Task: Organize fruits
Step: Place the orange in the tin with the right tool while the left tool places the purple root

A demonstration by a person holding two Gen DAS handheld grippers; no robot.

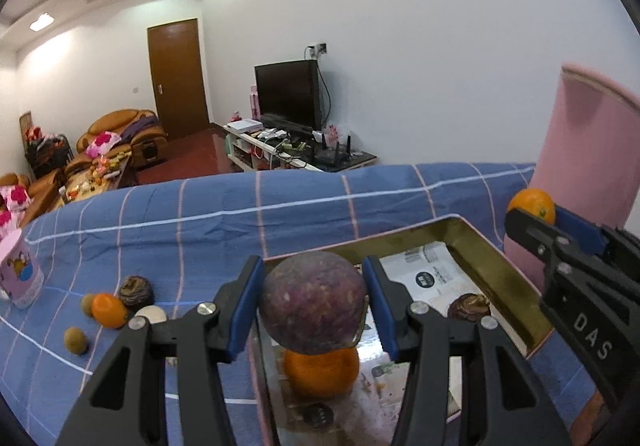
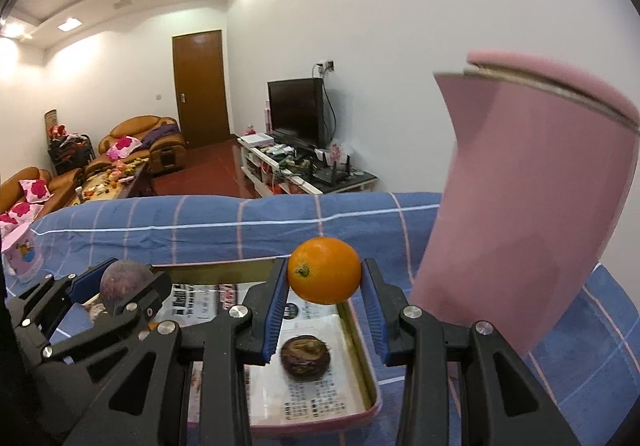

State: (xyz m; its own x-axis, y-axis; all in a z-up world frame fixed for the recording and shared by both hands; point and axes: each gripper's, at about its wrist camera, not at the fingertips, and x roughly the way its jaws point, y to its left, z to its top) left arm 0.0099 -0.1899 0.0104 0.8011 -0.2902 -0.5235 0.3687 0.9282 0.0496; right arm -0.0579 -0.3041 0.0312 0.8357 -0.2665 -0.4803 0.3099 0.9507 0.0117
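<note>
My left gripper (image 1: 312,266) is shut on a round purple fruit (image 1: 314,302) and holds it over the near end of a pink-rimmed tray (image 1: 496,266). An orange (image 1: 322,372) lies in the tray right under that fruit. A dark brown fruit (image 1: 468,306) also rests on the tray's paper lining. My right gripper (image 2: 324,276) is shut on a second orange (image 2: 324,270), above the tray's far right part (image 2: 360,346), with the brown fruit (image 2: 305,358) below it. The left gripper (image 2: 120,282) and its purple fruit (image 2: 124,286) show at the left of the right wrist view.
A blue checked cloth (image 1: 200,230) covers the table. Left of the tray lie an orange (image 1: 108,310), a dark brown fruit (image 1: 136,290) and small tan fruits (image 1: 76,340). A pink cup (image 1: 20,274) stands far left. The pink lid (image 2: 528,198) stands upright at the right.
</note>
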